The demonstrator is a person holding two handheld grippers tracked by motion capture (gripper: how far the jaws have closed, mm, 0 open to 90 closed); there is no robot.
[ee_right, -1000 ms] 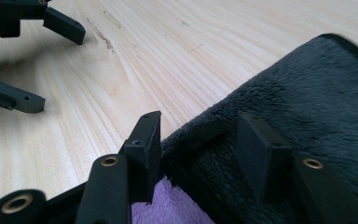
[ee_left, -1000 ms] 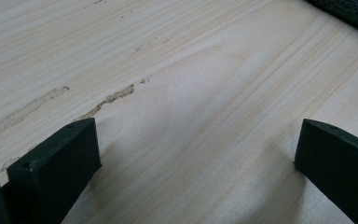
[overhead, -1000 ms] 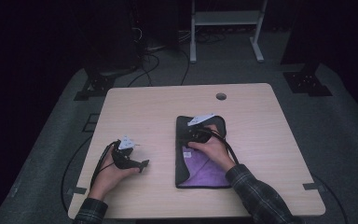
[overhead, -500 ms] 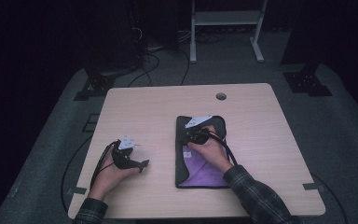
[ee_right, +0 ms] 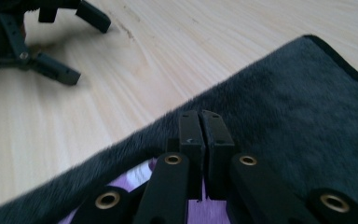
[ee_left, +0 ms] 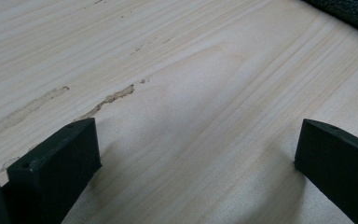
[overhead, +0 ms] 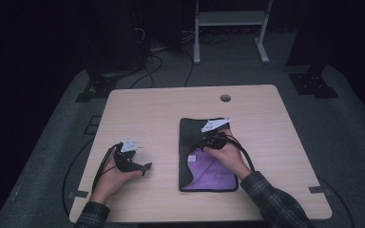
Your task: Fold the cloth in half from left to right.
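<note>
A dark grey cloth (overhead: 190,133) with a purple inner side (overhead: 214,168) lies on the wooden table (overhead: 161,109) right of centre. My right gripper (overhead: 199,143) is over its middle. In the right gripper view the jaws (ee_right: 200,116) are pressed together at the grey edge where the purple side (ee_right: 135,179) shows, and seem to pinch that edge. My left gripper (overhead: 145,167) rests on the table to the left, apart from the cloth. Its jaws (ee_left: 196,154) are wide open over bare wood.
The table has a round cable hole (overhead: 225,98) near its far edge. The cloth's corner (ee_left: 349,11) shows at the top right of the left gripper view. The left gripper (ee_right: 81,46) shows far off in the right gripper view. Dark floor with cables surrounds the table.
The right hand has shifted a little over the cloth. The left hand and its gripper have kept still.
</note>
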